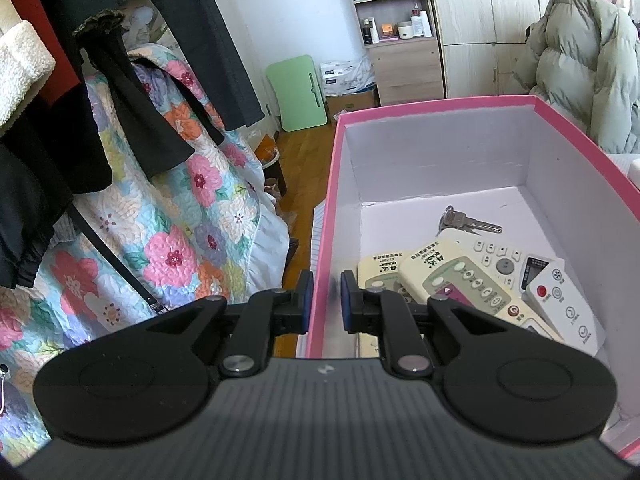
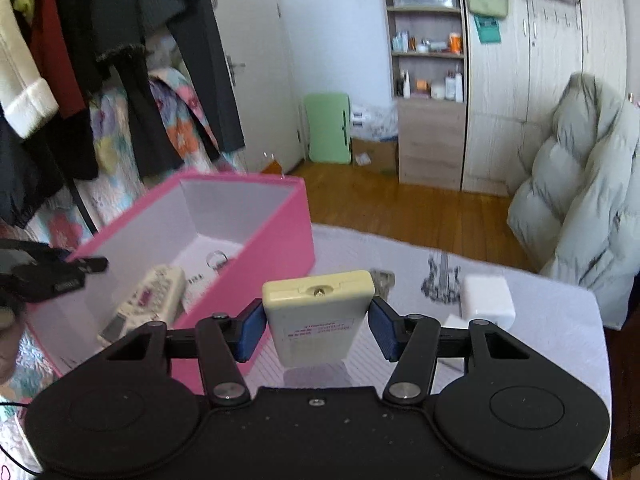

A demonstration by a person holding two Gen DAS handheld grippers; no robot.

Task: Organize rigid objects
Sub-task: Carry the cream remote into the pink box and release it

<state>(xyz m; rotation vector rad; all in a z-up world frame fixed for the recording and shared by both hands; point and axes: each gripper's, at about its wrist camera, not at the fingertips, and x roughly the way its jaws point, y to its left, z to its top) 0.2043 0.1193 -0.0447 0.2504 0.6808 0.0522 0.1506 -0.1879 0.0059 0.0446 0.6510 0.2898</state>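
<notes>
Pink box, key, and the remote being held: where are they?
pink box (image 1: 320,216), left wrist view, left wall's rim.
key (image 1: 474,222), left wrist view, blade.
remote (image 2: 318,320), right wrist view, underside.

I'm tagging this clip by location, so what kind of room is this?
Most likely a bedroom: clothes hang beside a floral quilt, a wardrobe lines the far wall, and an open shelf holds toiletry bottles.

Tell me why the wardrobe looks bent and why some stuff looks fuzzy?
Right wrist view: the fisheye lens bows the wardrobe, and motion blur smears the pink box and the other hand-held gripper at the left edge. Left wrist view: sharper, with the key and remotes crisp; straight lines curve near the edges.
</notes>
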